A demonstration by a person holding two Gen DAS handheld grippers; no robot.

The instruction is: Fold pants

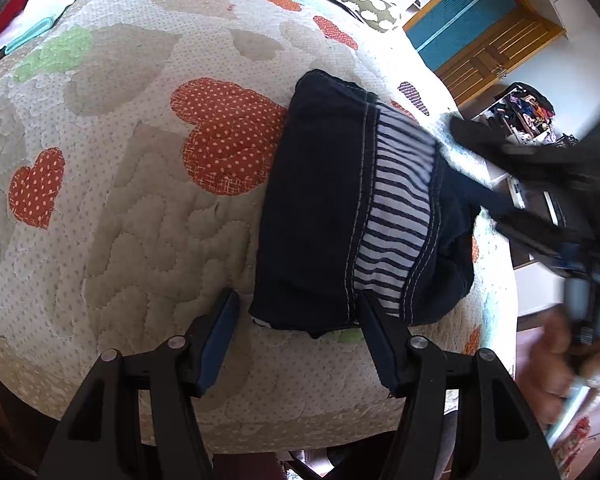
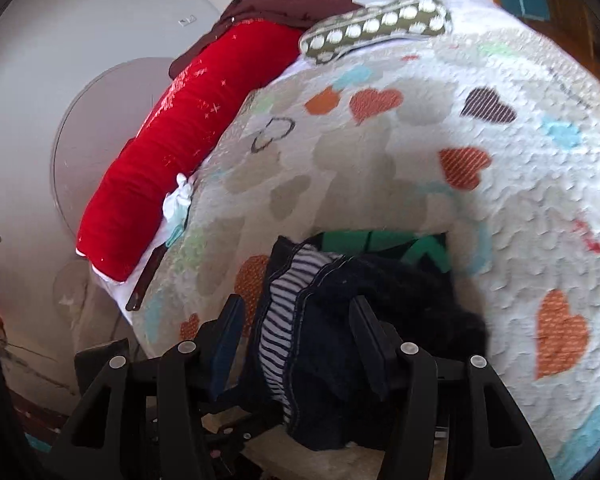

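Pants of dark navy cloth with a blue-and-white striped lining (image 1: 320, 208) lay folded into a compact bundle on the white quilted bedspread patterned with orange, grey and green hearts (image 1: 140, 220). In the left wrist view the left gripper (image 1: 296, 340) stood with its jaws spread wide and empty at the bottom centre of the frame; the bundle's near edge lay just ahead of the gap, close to the right-hand finger. To the right of the frame the right gripper (image 1: 540, 184) appeared blurred, reaching over the bundle's far side, with the person's hand (image 1: 568, 360) below it. In the right wrist view its jaws (image 2: 296, 320) were also apart, and the navy cloth (image 2: 340, 340) bunched up between them; whether the fingers touched it could not be told. Beyond, toward the upper left, a long red velvety bolster (image 2: 160, 160) lay along the bed's edge, and an olive cushion with white dots (image 2: 380, 24) sat near the top.
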